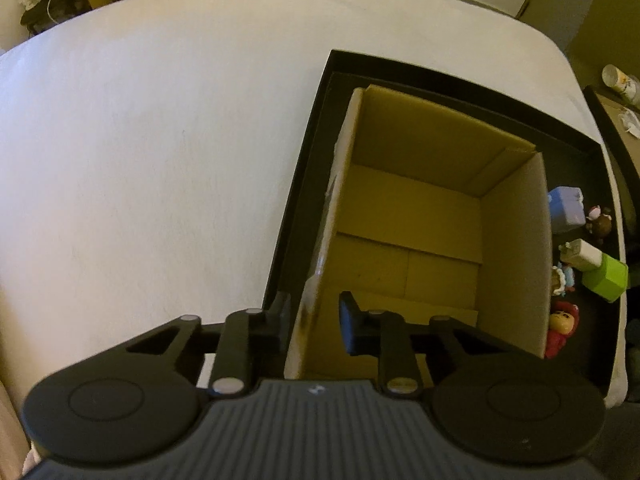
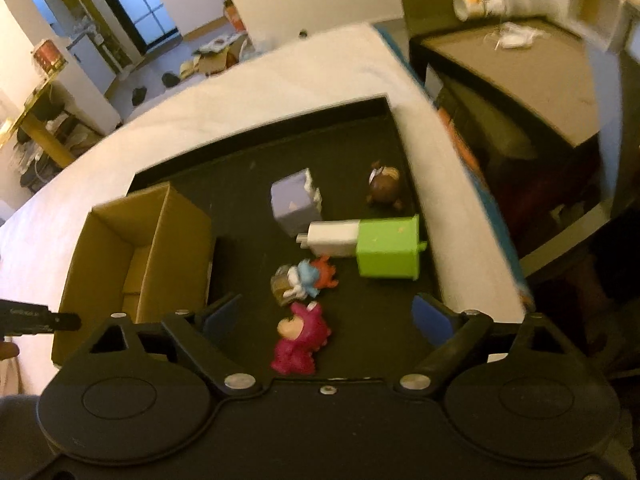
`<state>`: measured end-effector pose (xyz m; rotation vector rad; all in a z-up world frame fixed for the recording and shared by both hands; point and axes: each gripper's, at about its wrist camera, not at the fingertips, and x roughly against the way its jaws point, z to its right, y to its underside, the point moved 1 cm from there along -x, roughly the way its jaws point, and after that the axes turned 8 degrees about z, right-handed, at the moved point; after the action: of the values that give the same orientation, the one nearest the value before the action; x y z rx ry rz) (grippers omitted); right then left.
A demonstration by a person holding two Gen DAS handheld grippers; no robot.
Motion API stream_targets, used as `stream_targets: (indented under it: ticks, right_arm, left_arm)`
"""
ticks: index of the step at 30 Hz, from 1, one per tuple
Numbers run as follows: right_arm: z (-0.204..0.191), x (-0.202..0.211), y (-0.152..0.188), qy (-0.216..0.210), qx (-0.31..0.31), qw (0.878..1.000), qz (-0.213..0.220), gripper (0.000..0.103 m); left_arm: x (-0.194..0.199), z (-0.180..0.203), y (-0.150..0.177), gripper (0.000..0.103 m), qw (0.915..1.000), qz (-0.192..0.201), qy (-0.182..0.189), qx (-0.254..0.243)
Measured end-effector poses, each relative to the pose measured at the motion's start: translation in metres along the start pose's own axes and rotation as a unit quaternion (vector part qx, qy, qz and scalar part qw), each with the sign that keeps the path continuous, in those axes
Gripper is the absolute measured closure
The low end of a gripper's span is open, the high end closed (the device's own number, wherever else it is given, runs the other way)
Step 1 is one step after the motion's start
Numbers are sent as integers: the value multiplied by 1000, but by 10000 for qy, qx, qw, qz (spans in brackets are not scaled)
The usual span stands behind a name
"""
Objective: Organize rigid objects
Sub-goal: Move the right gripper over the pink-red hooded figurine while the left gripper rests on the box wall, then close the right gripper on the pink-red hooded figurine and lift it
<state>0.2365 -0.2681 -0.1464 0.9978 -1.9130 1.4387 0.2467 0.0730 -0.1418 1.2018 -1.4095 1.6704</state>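
An open, empty cardboard box (image 1: 416, 216) stands in a black tray (image 1: 304, 184) on a white table. My left gripper (image 1: 314, 326) straddles the box's near-left wall, one finger outside and one inside; I cannot tell if it grips the wall. My right gripper (image 2: 328, 316) is open above a red figurine (image 2: 300, 340) lying in the tray (image 2: 248, 160). Beyond lie a blue-and-orange figurine (image 2: 306, 278), a green cube (image 2: 388, 248) joined to a white block (image 2: 334, 238), a lilac cube (image 2: 296, 202) and a brown figurine (image 2: 386, 188). The box (image 2: 132, 248) is to their left.
The white table (image 1: 140, 160) stretches left of the tray. A dark side table (image 2: 520, 72) with a toppled cup (image 2: 480, 2) stands to the right. Room clutter lies beyond the table's far edge.
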Motion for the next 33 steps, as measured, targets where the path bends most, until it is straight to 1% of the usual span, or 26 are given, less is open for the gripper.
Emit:
stream_targets:
  ticks: [4,6,8,14,19,25,27,29,30,31,33]
  right_arm:
    - [-4,-14,9,-49,-27,9998,-205,15]
    - [-6,-21,13,-27,-29,9995,-320,16]
    - [-10,-29,18,-6,7,9992,-394,18]
    - [-13,-46,26,89,10,9987,-495,22]
    - [-16,-55,30,184,94,9983,-544,22]
    - [-22,-67,38,293,265,9969,-683,22]
    - [-22,-71,41,346,317,9962,-729,24]
    - [-22,-76,43,373,353,9955,-793,32]
    - [-22,-79,44,396,388,9953,-794,34]
    - [-23,-79,45,421,468,9953,-741,36]
    - [-27,-79,46,467,658,9944,-678,43]
  left_arm:
    - [-7,-2,-1,85,9999,-94,-2,43]
    - [-10,-2,-2,90,9999,-119,37,53]
    - [-12,-2,-2,92,9999,-118,31,24]
    - [-17,-6,0,92,9999,-127,116,-5]
    - [-19,-3,3,93,9998,-77,124,-134]
    - [-18,-2,4,94,9996,-46,221,-185]
    - [-17,-3,6,94,9995,-48,255,-189]
    - [-16,-2,7,94,9994,-56,274,-206]
    - [-16,-1,7,94,9993,-62,276,-228]
    - [-15,0,8,94,9993,-56,270,-262]
    - [-13,2,9,93,9991,-44,284,-303]
